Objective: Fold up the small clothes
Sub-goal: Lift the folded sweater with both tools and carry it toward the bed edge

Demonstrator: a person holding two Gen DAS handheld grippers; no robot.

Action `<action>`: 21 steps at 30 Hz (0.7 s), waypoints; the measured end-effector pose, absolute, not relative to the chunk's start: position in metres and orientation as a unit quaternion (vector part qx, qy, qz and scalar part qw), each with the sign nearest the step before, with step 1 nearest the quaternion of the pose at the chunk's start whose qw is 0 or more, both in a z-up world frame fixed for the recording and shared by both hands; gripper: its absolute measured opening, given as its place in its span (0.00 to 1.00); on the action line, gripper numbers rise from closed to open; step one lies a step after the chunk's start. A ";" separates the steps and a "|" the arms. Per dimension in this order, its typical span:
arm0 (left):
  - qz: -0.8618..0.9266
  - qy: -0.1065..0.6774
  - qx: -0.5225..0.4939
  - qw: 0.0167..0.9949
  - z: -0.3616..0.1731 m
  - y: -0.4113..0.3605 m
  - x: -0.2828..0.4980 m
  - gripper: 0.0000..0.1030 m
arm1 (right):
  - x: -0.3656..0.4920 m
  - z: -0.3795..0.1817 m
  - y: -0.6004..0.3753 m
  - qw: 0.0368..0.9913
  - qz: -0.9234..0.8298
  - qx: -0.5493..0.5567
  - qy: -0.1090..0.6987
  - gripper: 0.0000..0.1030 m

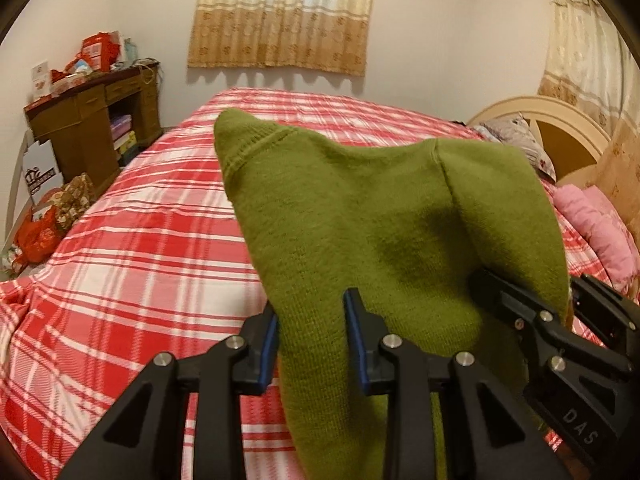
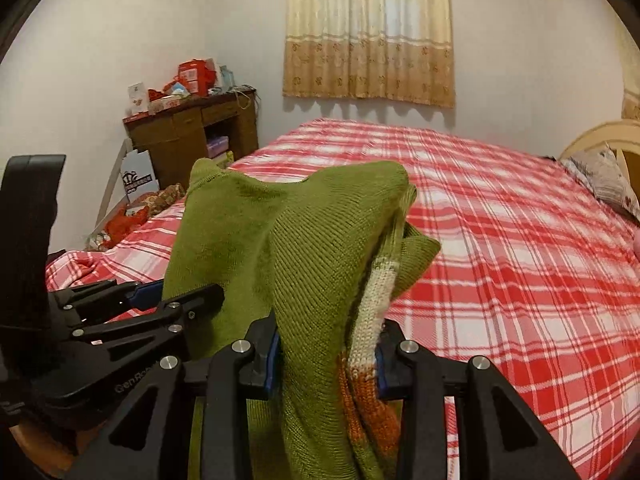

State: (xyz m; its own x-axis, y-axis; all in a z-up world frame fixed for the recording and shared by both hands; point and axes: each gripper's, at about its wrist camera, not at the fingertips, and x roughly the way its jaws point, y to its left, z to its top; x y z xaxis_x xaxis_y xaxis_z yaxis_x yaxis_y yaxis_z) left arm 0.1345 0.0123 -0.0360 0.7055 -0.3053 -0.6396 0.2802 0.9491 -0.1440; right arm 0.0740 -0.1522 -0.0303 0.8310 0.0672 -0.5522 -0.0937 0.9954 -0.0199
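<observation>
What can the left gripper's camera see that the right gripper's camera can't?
Only the left wrist view shows the pink bedding by the headboard. Only the right wrist view shows the sweater's cream and orange stripes. Both show the green sweater, bunched between the left gripper and the right gripper, plus the red plaid bed, the wooden desk and the curtain.

The left gripper (image 1: 313, 340) points forward and downward, its blue-padded jaws a little apart and closed on a fold of the green knit garment (image 1: 360, 216), which rises toward 12 o'clock. The right gripper (image 2: 328, 354) is pitched down alike, its jaws clamped on a thicker bunch of the same garment. In the left wrist view the right gripper lies at 4 o'clock, close alongside; in the right wrist view the left sits at 9 o'clock.
</observation>
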 end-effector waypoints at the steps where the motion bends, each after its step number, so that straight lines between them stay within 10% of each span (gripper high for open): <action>1: -0.155 0.347 -0.021 0.925 -0.035 0.018 0.134 0.30 | 0.074 -0.028 -0.146 0.957 0.048 -0.025 0.285 0.34; 21: -0.045 0.306 -0.075 0.948 -0.022 0.144 0.123 0.16 | 0.077 -0.014 -0.024 0.951 0.169 -0.046 0.254 0.32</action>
